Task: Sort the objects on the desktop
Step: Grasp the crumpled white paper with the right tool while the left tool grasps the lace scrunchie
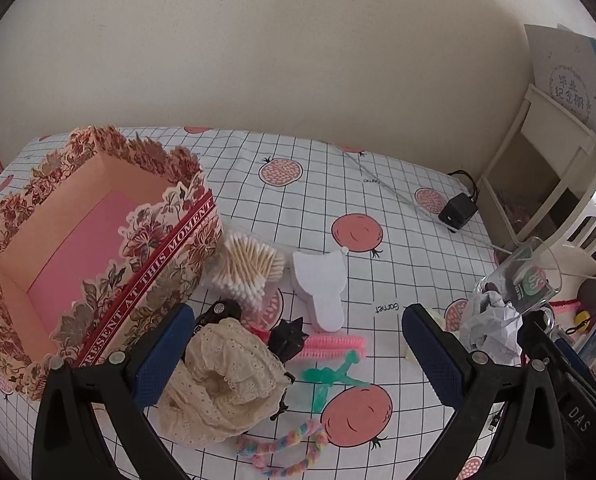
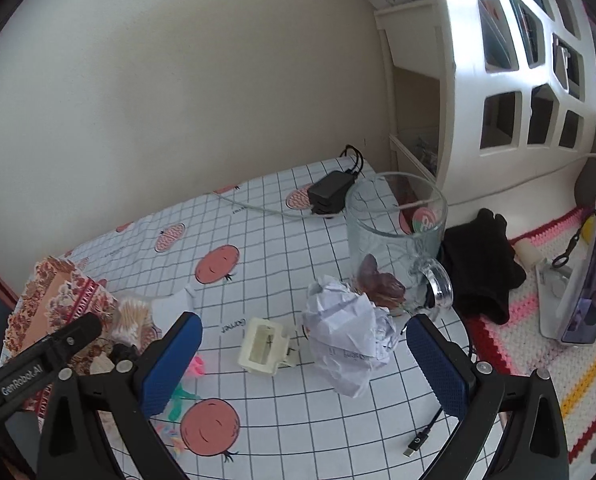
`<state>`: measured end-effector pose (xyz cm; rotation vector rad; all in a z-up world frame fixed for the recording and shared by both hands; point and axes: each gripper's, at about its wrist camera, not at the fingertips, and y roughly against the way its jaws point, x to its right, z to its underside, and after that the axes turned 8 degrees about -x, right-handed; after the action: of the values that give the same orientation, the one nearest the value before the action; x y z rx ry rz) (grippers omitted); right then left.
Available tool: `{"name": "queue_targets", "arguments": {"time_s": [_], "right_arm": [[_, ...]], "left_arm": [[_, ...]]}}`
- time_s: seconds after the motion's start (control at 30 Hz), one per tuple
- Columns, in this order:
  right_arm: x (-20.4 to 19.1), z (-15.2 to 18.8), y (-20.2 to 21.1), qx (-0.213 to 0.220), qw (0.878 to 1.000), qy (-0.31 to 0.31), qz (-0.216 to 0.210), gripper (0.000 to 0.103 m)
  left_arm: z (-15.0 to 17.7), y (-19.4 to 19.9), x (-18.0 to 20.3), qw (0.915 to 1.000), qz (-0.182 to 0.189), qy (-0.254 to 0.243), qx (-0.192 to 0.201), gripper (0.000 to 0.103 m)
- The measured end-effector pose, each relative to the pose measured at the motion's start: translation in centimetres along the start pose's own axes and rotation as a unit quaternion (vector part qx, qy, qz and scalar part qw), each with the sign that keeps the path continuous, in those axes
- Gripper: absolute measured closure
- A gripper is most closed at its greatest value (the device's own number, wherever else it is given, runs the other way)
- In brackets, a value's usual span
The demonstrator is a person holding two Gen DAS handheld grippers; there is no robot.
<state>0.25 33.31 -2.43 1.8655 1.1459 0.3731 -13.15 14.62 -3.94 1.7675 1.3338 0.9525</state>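
Note:
My left gripper (image 1: pixel 298 344) is open above a heap of small items: a cream lace pouch (image 1: pixel 221 384), a black clip (image 1: pixel 287 338), pink pipe cleaners (image 1: pixel 334 346), a green plastic piece (image 1: pixel 332 376) and a rainbow braided cord (image 1: pixel 285 448). Cotton swabs (image 1: pixel 247 270) and a white cat-shaped pad (image 1: pixel 322 286) lie just beyond. A floral gift box (image 1: pixel 97 248) stands open on the left. My right gripper (image 2: pixel 302 354) is open over a crumpled paper ball (image 2: pixel 348 334) and a cream plastic case (image 2: pixel 263 344). A glass mug (image 2: pixel 396 240) stands behind the paper.
A black power adapter (image 2: pixel 328 196) with its cable lies near the wall. The white shelf unit (image 2: pixel 510 60) rises at the right. A black cloth (image 2: pixel 484 260), a propped phone (image 2: pixel 590 276) and a crocheted mat (image 2: pixel 538 352) sit right of the mug. A USB plug (image 2: pixel 416 444) lies near.

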Motion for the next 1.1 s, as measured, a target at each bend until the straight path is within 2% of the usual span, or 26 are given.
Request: {"name": "queue_targets", "arguments": {"time_s": [0.3, 0.53, 0.73, 0.83, 0.97, 1.1], "right_arm": [[2.7, 0.6, -4.0, -0.048, 0.998, -0.03, 0.014, 0.0], [3.8, 0.3, -6.0, -0.059, 0.996, -0.063, 0.018, 0.001], [4.4, 0.8, -7.9, -0.083, 0.992, -0.096, 0.014, 0.008], [4.3, 0.8, -8.2, -0.081, 0.991, -0.104, 0.01, 0.01], [4.2, 0.8, -8.4, -0.074, 0.992, -0.1, 0.036, 0.011], [4.8, 1.0, -8.6, -0.073, 0.99, -0.114, 0.027, 0.013]], "left_arm": [[0.7, -1.8, -1.0, 0.9985, -0.032, 0.014, -0.041, 0.0], [1.6, -3.6, -2.0, 0.9958, -0.052, 0.022, -0.072, 0.0], [1.7, -4.2, -3.4, 0.9939, -0.055, 0.042, -0.086, 0.0], [2.0, -4.8, -4.4, 0.9915, -0.051, 0.059, -0.104, 0.0], [2.6, -5.9, -6.3, 0.9833, -0.019, 0.112, -0.142, 0.0], [3.1, -6.4, -6.5, 0.982, -0.025, 0.113, -0.149, 0.0]]}}
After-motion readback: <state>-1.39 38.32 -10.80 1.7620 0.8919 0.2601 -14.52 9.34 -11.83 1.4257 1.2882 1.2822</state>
